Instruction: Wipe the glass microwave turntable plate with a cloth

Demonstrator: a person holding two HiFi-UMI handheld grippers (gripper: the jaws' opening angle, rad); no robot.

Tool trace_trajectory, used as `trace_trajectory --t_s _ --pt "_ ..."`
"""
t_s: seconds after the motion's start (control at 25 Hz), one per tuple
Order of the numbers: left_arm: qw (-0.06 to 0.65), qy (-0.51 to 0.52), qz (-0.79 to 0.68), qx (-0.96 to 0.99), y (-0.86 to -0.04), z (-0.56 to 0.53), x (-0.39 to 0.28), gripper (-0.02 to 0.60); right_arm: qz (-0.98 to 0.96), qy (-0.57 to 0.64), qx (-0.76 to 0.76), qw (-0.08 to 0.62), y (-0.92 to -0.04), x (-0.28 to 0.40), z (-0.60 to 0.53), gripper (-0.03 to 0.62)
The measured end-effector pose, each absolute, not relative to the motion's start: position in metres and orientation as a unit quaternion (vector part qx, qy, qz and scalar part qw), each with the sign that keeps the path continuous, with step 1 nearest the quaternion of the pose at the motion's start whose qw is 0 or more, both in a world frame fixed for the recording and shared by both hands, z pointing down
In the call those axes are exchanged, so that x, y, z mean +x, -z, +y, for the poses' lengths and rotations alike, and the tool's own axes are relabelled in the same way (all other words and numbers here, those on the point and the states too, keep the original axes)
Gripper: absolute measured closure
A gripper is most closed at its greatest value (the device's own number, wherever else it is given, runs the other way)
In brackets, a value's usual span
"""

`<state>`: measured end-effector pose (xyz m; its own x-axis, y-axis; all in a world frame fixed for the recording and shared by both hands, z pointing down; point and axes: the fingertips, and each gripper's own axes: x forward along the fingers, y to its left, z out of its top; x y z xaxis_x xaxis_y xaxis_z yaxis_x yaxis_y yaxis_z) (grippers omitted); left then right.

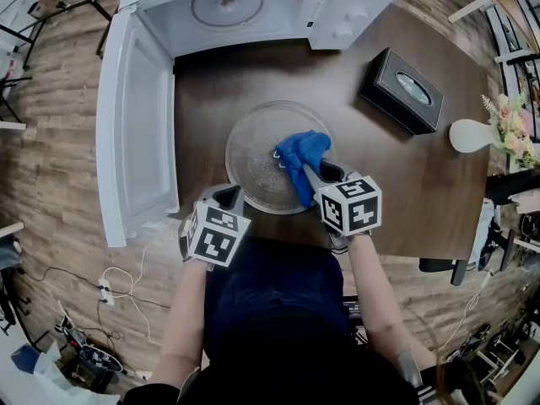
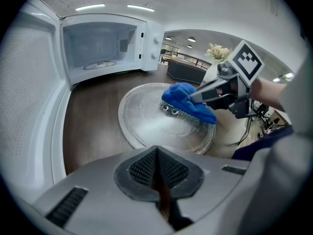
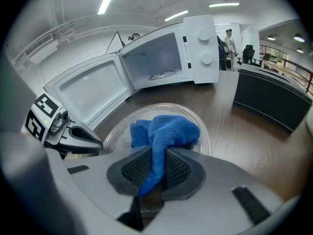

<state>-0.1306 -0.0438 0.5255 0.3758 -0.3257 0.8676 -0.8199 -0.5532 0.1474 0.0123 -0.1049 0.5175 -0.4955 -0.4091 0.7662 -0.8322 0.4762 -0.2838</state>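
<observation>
Head view first: the glass plate lies flat on the table, just in front of the microwave, whose door stands swung open. Your right gripper reaches onto the plate from the edge farthest from the microwave. It presses the blue cloth onto the half of the glass away from the door. Your left gripper sits at that same far edge, on the door side, and I cannot tell whether it touches the rim.

Left gripper view: the jaws are closed together with nothing between them. The plate is straight ahead toward the microwave, and the cloth rides on its far right part under the other tool.

Right gripper view: the jaws are clamped on a fold of the cloth, which bunches out ahead of the tips onto the glass. The microwave cavity lies straight beyond it.

By my reading, the wiping is under way. The bare glass lies toward the microwave and toward the door side, so the next strokes should carry the cloth that way. Your right gripper is the one placed for that, while your left is nearer the rim if the plate needs steadying.
</observation>
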Motion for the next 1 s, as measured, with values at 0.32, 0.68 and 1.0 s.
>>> trace_trajectory --t_s 0.32,0.68,1.0 --pt "0.294 -0.420 -0.370 0.775 -0.526 -0.044 -0.131 0.577 -0.792 -0.303 0.413 0.333 -0.516 0.036 -0.125 0.539" --pt "0.295 -0.420 -0.370 0.774 -0.525 -0.044 -0.131 0.578 -0.778 -0.279 0.445 0.345 -0.514 0.066 -0.149 0.537" --pt "0.299 -0.417 -0.373 0.773 -0.527 -0.044 -0.131 0.577 -0.774 -0.272 0.462 0.337 -0.510 0.079 -0.158 0.534"
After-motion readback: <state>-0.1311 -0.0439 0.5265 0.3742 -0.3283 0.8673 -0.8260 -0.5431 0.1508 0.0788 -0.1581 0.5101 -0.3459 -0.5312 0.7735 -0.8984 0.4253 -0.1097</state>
